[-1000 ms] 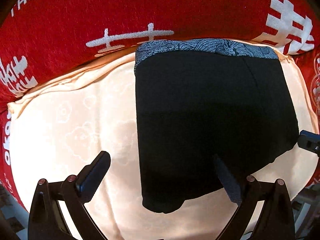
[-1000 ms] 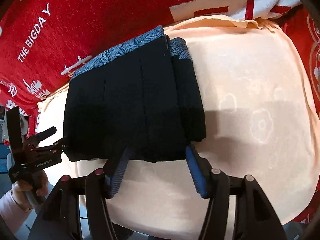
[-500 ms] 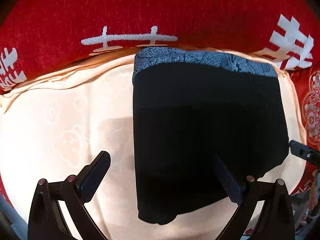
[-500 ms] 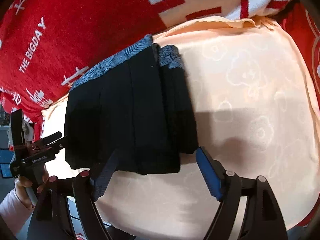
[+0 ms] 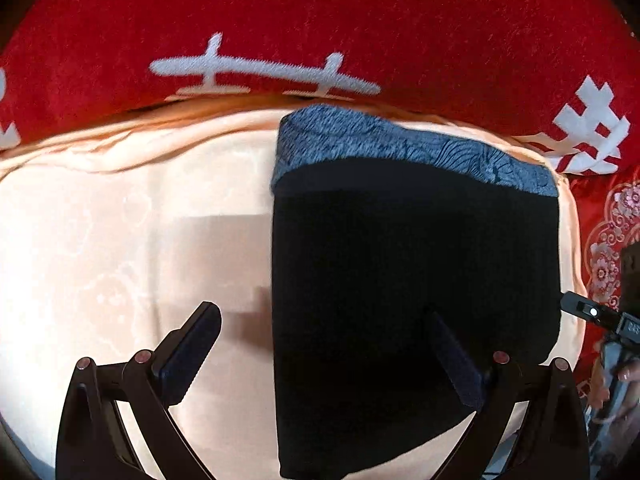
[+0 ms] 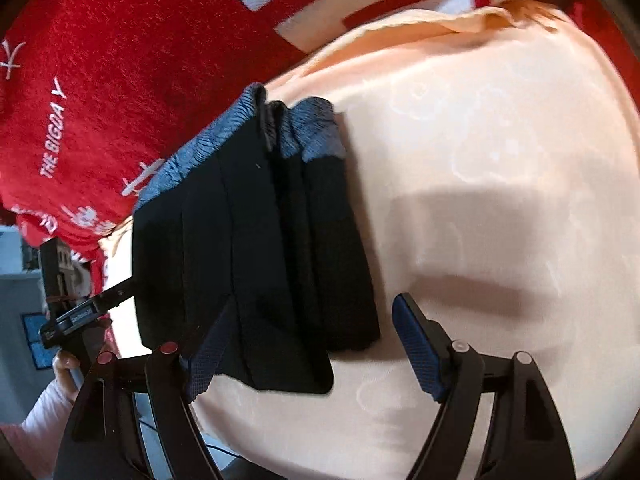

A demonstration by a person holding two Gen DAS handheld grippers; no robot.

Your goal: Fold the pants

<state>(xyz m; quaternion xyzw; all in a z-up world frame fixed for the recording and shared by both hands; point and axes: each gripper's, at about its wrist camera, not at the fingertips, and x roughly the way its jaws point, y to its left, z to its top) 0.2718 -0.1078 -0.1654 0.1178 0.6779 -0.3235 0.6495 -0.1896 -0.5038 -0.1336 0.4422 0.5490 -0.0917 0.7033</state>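
Both tongs have come lower and nearer the pants point(image 5: 412, 280), and the right tongs point(image 6: 308, 344) have spread wider than a second ago. Folded black pants with a blue patterned waistband lie on a peach cloth point(image 5: 120, 240) over a red blanket point(image 5: 320, 20). Left tongs point(image 5: 328, 356) stand open, straddling the pants' left edge. Right tongs are open too, gripping nothing, their pads either side of the near corner.

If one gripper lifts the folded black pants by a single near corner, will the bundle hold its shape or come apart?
Probably come apart: the black pants lie as several loose stacked layers, edges visibly separate, so a corner lift would likely peel off only the top ones. The fabric looks soft and limp, so it should droop. On the smooth peach cloth the bundle may slide if pushed.
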